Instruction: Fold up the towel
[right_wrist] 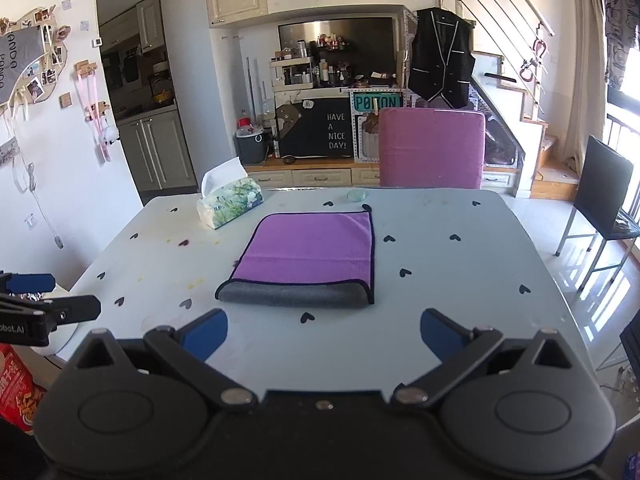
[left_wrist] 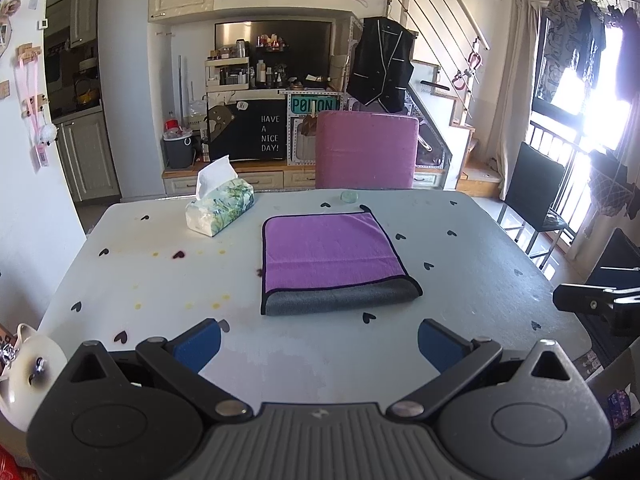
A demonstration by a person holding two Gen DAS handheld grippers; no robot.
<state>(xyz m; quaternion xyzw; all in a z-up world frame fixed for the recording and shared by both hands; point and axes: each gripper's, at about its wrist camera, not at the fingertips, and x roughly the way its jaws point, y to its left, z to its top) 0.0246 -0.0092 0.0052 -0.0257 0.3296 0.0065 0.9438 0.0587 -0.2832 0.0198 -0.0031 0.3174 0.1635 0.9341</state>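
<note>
The purple microfibre towel with grey underside and dark trim (left_wrist: pixel 332 256) lies mid-table, already doubled over, its grey fold edge facing the grippers. Looks to me like one fold is done and another is left, or it's finished. The next move would need a pinch on the near corners. Left gripper (left_wrist: pixel 319 340) and right gripper (right_wrist: pixel 324 330) both hang spread wide, holding nothing, short of the towel. Only the right view shows the photo wall; only the left shows the bright balcony window.

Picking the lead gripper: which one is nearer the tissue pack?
Left. The left gripper sits below and slightly right of the tissue pack; the right gripper is farther right, opposite the towel.
</note>
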